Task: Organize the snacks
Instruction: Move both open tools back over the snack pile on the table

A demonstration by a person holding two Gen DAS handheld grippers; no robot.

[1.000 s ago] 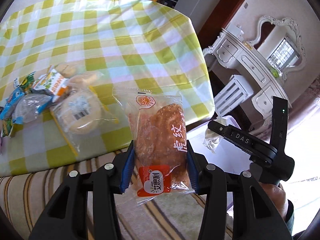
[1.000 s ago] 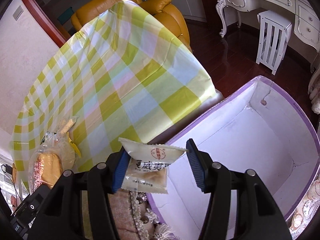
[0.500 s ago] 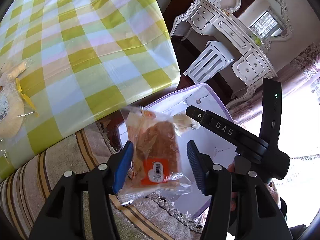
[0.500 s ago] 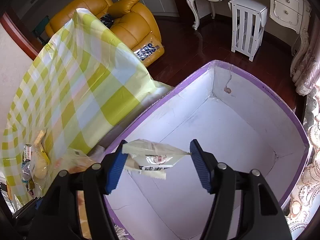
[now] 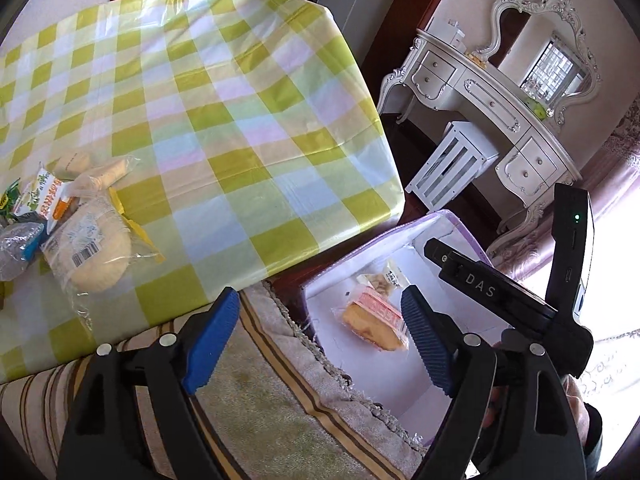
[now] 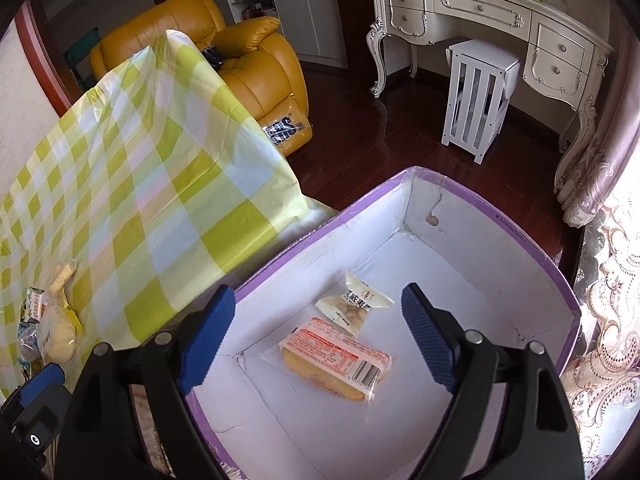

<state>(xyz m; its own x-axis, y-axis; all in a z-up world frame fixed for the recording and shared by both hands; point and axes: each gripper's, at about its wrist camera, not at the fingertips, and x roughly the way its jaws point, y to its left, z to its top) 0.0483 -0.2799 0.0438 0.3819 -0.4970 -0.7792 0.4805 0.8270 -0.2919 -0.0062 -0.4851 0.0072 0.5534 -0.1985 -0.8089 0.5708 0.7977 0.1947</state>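
A bread packet [image 6: 336, 360] with a red label lies flat on the white floor of the purple-rimmed box [image 6: 500, 216]. A small white snack packet [image 6: 354, 306] lies just beyond it. My right gripper [image 6: 318, 336] hangs above them, its jaws opening with nothing between them. In the left wrist view the same bread packet [image 5: 374, 320] and white packet [image 5: 386, 280] rest in the box [image 5: 352, 256]. My left gripper [image 5: 318, 340] hovers over the box's near edge, jaws opening and empty. Several wrapped snacks [image 5: 80, 240] remain piled on the checked tablecloth [image 5: 240, 120].
The box stands on the floor beside the table corner. A striped fringed cloth [image 5: 260, 392] lies beneath my left gripper. A yellow armchair [image 6: 240, 52], a white dressing table [image 6: 480, 12] and a white stool [image 6: 480, 96] stand further off on dark wooden flooring.
Both grippers swung from the table over the box and opened. The bread packet dropped from the left one and the white packet from the right; both now lie in the box.
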